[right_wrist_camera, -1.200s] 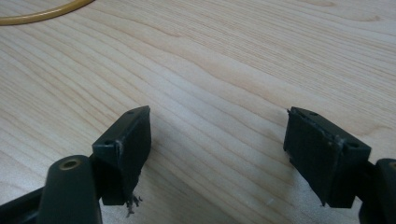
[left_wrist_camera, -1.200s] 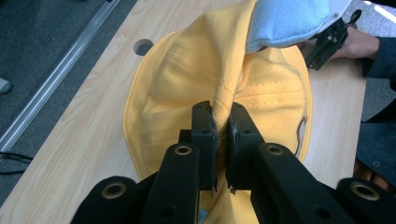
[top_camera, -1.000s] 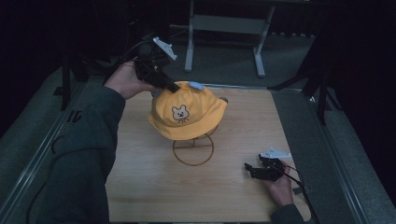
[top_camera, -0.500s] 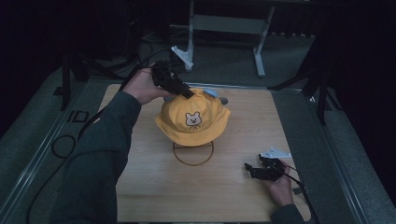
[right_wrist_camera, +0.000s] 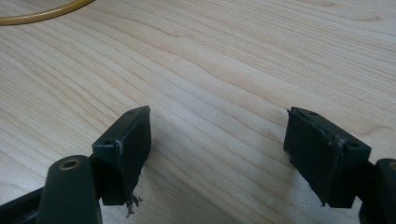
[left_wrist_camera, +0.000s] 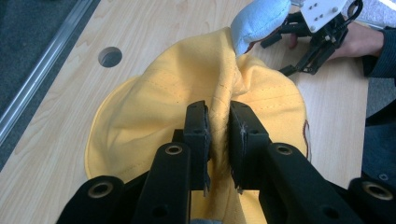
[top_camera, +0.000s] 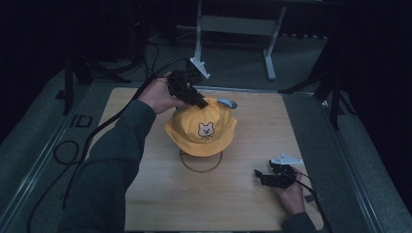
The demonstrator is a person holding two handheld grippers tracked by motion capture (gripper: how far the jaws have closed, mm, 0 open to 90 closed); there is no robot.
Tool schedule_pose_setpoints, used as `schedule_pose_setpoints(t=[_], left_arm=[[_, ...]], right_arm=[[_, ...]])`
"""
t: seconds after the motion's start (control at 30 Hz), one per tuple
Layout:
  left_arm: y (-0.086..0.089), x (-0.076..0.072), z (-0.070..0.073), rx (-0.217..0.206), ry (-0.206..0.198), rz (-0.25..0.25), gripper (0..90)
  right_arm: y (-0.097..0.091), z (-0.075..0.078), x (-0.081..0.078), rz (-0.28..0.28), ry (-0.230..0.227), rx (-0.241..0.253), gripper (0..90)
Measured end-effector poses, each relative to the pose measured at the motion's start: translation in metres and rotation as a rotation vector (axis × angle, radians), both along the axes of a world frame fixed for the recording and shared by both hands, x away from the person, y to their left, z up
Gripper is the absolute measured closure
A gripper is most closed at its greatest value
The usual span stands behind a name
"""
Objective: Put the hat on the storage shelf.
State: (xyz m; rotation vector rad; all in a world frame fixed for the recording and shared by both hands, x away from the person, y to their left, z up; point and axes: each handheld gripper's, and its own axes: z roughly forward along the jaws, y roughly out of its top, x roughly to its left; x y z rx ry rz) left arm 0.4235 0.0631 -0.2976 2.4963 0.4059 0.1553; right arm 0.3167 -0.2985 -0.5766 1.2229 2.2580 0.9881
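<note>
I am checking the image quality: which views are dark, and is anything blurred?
High view: dim, with black surroundings, though the yellow hat stays readable. Left gripper view: bright and sharp on the hat fold between its jaws; the pale blue cloth at the top looks soft. Right gripper view: evenly lit; table grain crisp.

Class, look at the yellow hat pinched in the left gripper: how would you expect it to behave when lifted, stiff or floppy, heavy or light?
Probably floppy: the yellow hat bunches into a ridge between the left gripper pads. Likely light, since one small pinch of cloth is gathered. Its brim would probably sag once off the wire stand.
</note>
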Motion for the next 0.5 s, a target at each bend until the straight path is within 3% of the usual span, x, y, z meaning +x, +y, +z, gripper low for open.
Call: schedule_pose_setpoints(t=[0.13, 0.17, 0.23, 0.33, 0.5], left_arm=[[0.003, 0.001, 0.001, -0.012, 0.007, 0.021, 64.9], [0.006, 0.003, 0.001, -0.033, 0.028, 0.032, 59.6], [0.008, 0.003, 0.002, -0.047, 0.030, 0.040, 57.0], [0.012, 0.003, 0.004, -0.079, 0.014, 0.064, 47.0], [0.020, 0.001, 0.011, -0.108, -0.010, 0.092, 42.0]], right_arm=[[0.000, 0.000, 0.000, 0.000, -0.001, 0.000, 23.2], [0.000, 0.000, 0.000, 0.000, -0.002, 0.000, 23.2], [0.000, 0.000, 0.000, 0.000, -0.002, 0.000, 23.2], [0.000, 0.000, 0.000, 0.000, 0.000, 0.001, 23.2], [0.000, 0.000, 0.000, 0.000, 0.000, 0.001, 23.0]])
